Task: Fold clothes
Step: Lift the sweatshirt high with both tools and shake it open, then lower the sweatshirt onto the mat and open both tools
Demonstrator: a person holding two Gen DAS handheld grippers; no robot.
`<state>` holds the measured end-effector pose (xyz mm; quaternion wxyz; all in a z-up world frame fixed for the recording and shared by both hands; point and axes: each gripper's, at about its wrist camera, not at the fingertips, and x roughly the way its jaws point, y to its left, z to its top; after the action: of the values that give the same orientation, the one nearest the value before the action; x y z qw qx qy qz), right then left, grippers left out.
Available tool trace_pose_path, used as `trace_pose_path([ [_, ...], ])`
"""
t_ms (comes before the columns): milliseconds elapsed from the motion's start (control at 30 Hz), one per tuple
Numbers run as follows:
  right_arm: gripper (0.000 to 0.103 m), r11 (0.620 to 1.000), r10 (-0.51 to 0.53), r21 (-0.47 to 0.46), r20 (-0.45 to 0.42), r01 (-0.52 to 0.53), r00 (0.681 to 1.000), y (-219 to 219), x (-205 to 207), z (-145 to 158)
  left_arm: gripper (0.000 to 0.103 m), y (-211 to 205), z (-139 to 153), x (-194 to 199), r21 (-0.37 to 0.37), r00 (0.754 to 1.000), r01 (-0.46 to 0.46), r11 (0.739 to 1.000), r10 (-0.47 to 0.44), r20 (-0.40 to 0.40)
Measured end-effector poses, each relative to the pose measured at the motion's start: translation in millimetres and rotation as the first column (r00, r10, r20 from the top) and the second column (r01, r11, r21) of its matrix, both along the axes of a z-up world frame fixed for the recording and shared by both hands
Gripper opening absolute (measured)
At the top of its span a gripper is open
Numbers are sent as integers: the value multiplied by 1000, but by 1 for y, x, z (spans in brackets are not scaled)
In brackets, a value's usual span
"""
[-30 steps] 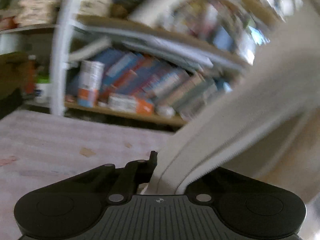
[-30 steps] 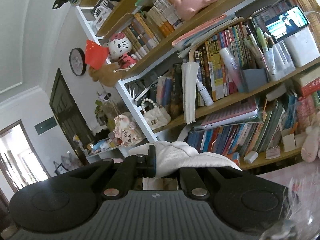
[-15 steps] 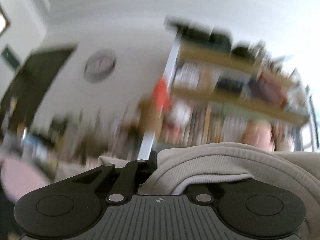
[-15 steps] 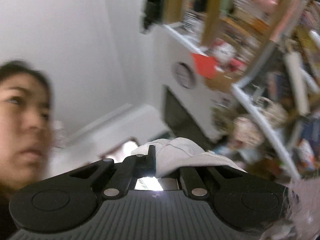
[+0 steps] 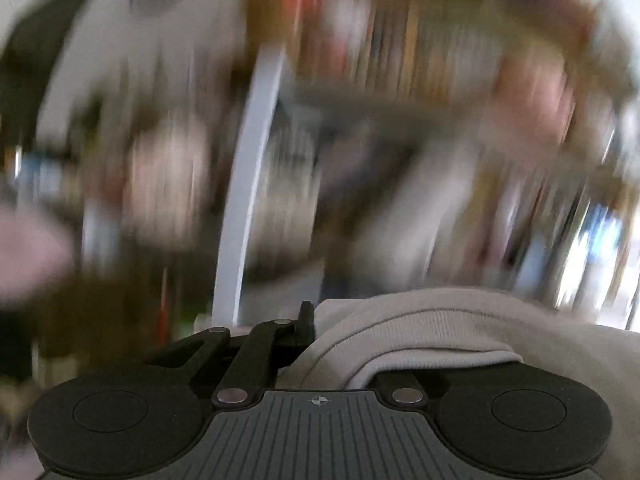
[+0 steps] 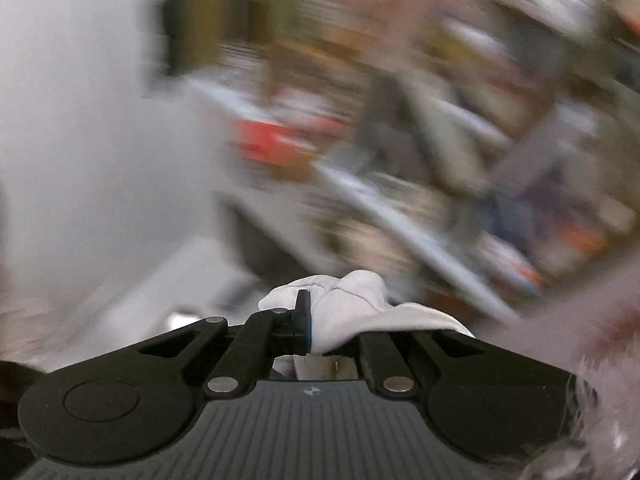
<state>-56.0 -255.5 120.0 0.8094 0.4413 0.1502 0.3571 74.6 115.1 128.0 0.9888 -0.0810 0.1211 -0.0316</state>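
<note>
My left gripper (image 5: 310,330) points a little below level, its jaws pinching a beige garment (image 5: 440,332). The cloth is thick, soft knit with a ribbed, rolled edge, and it drapes over my right-hand finger and off to the right. My right gripper (image 6: 310,328) points about level, its jaws pinching a bunch of white cloth (image 6: 352,304), smooth and thin, puckered into creases at the fingertips and spilling rightward over the black linkage. Behind both, a bookshelf (image 6: 420,216) with a pale frame is smeared by blur.
</note>
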Motion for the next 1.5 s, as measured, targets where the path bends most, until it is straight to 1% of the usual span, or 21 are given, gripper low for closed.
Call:
trace_pose_path([
  [67, 3, 995, -47, -92, -182, 31, 982, 3, 21, -44, 3, -11, -50, 27, 48, 986, 14, 999, -6, -165],
  [100, 3, 991, -61, -131, -252, 28, 966, 6, 30, -64, 3, -17, -67, 38, 61, 976, 27, 998, -13, -217],
  [167, 3, 984, -78, -180, -346, 16, 935, 10, 47, -94, 3, -27, -84, 60, 78, 964, 47, 996, -24, -264],
  [267, 3, 979, -142, -192, -401, 68, 905, 3, 72, -113, 3, -42, -87, 104, 70, 955, 57, 996, -34, -295],
  [333, 3, 973, -203, -182, -404, 139, 892, -9, 92, -114, 4, -57, -82, 129, 107, 958, 82, 991, -49, -281],
  [367, 3, 966, -247, -175, -396, 191, 884, -17, 105, -112, 9, -66, -81, 141, 125, 955, 107, 986, -67, -288],
  [400, 4, 950, -306, -189, -389, 250, 869, -25, 117, -111, 13, -77, -82, 154, 140, 942, 142, 980, -91, -323],
  [433, 5, 927, -369, -215, -382, 307, 847, -31, 129, -112, 29, -85, -84, 167, 160, 919, 175, 972, -103, -381],
  [467, 12, 902, -423, -262, -382, 342, 822, -37, 139, -113, 55, -93, -89, 174, 189, 891, 196, 962, -94, -443],
  [500, 32, 875, -470, -323, -383, 361, 795, -43, 148, -115, 70, -100, -95, 180, 226, 863, 211, 951, -72, -500],
  [533, 47, 855, -493, -382, -387, 351, 780, -48, 154, -120, 85, -105, -103, 181, 263, 842, 228, 938, -54, -537],
  [567, 64, 841, -496, -441, -390, 315, 776, -48, 158, -124, 85, -108, -111, 179, 288, 829, 257, 923, -57, -556],
  [633, 65, 803, -494, -547, -387, 238, 778, -41, 160, -130, 85, -104, -125, 164, 316, 824, 278, 907, -56, -564],
  [700, 65, 760, -487, -624, -356, 185, 798, -29, 150, -136, 85, -95, -136, 145, 326, 828, 280, 903, -56, -557],
  [800, 65, 718, -476, -682, -336, 139, 813, -14, 127, -147, 85, -72, -145, 112, 293, 847, 256, 921, -67, -527],
  [933, 65, 656, -457, -749, -298, 92, 838, 12, 100, -154, 85, -36, -149, 69, 286, 888, 173, 942, -23, -459],
  [1067, 65, 564, -422, -823, -217, 67, 880, 39, 80, -152, 86, -7, -144, 31, 259, 909, 78, 963, 38, -416],
  [1133, 65, 519, -406, -852, -179, 65, 896, 50, 73, -148, 86, 3, -143, 18, 246, 908, 39, 968, 69, -414],
  [1233, 65, 470, -402, -881, -155, 58, 903, 62, 63, -149, 86, 18, -145, 2, 232, 901, 1, 973, 100, -422],
  [1400, 64, 434, -392, -901, -177, 12, 903, 72, 51, -159, 86, 25, -146, -17, 249, 899, -11, 969, 118, -422],
  [1500, 64, 401, -377, -916, -189, -25, 907, 76, 45, -167, 86, 24, -147, -25, 259, 897, 3, 966, 112, -427],
])
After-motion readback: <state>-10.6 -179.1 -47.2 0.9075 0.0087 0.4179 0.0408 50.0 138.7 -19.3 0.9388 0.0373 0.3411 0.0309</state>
